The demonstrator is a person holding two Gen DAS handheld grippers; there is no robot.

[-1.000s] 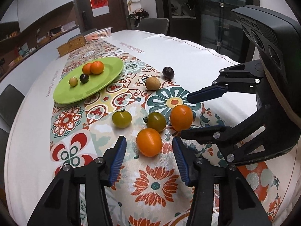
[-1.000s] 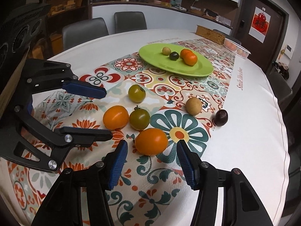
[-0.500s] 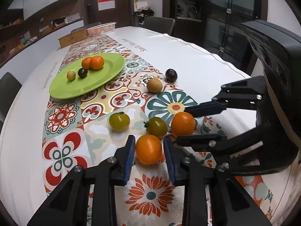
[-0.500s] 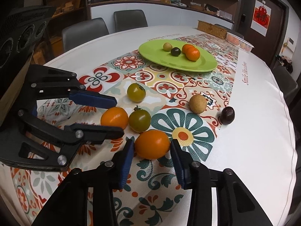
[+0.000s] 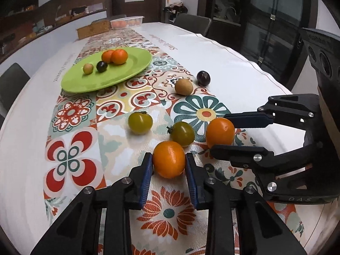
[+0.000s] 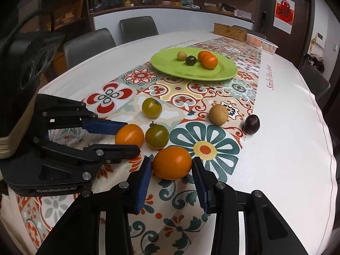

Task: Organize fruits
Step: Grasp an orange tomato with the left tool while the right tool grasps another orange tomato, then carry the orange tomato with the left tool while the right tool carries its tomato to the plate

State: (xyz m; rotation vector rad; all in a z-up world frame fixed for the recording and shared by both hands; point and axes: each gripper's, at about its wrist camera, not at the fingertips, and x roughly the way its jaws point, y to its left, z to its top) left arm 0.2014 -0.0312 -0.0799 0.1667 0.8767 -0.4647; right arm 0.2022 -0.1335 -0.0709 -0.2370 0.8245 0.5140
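Tomatoes: my left gripper (image 5: pixel 169 165) has closed onto one orange tomato (image 5: pixel 169 159), my right (image 6: pixel 172 171) onto another (image 6: pixel 172 162), both resting on the runner (image 5: pixel 119 140) near the plate (image 5: pixel 136 72).

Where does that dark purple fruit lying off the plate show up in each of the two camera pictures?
Left wrist view: the dark purple fruit lies upper right of centre, beside the tan fruit.
Right wrist view: it lies at mid-right, again by the tan fruit.
Shared landmark: the green plate.
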